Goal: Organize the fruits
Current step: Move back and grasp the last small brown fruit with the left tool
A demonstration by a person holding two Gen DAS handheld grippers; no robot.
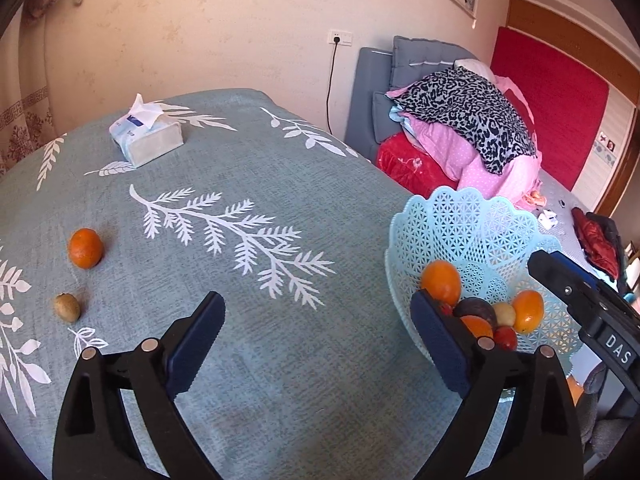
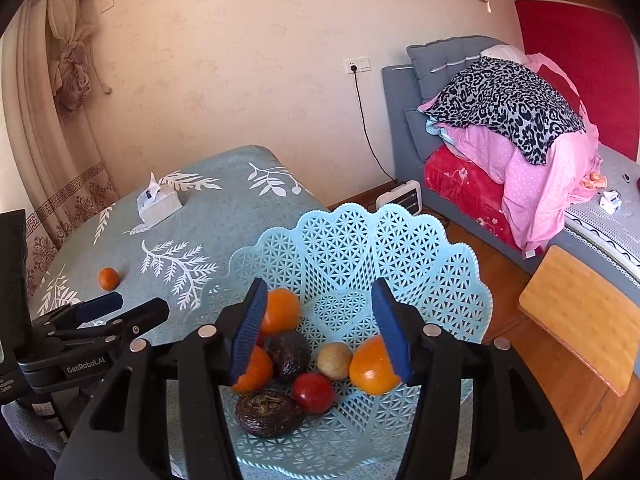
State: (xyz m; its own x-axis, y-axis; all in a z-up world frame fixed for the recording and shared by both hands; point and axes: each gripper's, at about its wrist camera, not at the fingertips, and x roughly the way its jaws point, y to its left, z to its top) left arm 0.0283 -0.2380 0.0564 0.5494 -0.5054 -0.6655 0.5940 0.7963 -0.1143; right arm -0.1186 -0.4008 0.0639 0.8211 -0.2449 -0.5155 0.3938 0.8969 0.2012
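Observation:
A light blue lattice basket [image 2: 400, 248] stands at the table's right edge and holds several fruits: oranges [image 2: 370, 368], a dark avocado [image 2: 269, 414], a red fruit [image 2: 313, 392] and a pale round one [image 2: 334, 360]. It also shows in the left wrist view [image 1: 476, 228]. My right gripper [image 2: 326, 336] is open and empty just above the basket. My left gripper [image 1: 318, 344] is open and empty over the tablecloth. An orange [image 1: 85, 248] and a brown kiwi [image 1: 67, 307] lie on the cloth to its left.
A tissue pack [image 1: 146, 136] lies at the far side of the teal leaf-print tablecloth [image 1: 256, 280]. A bed with piled bedding [image 2: 512, 128] stands to the right, a wooden stool [image 2: 588, 312] beside the table, a small heater [image 2: 400, 198] on the floor.

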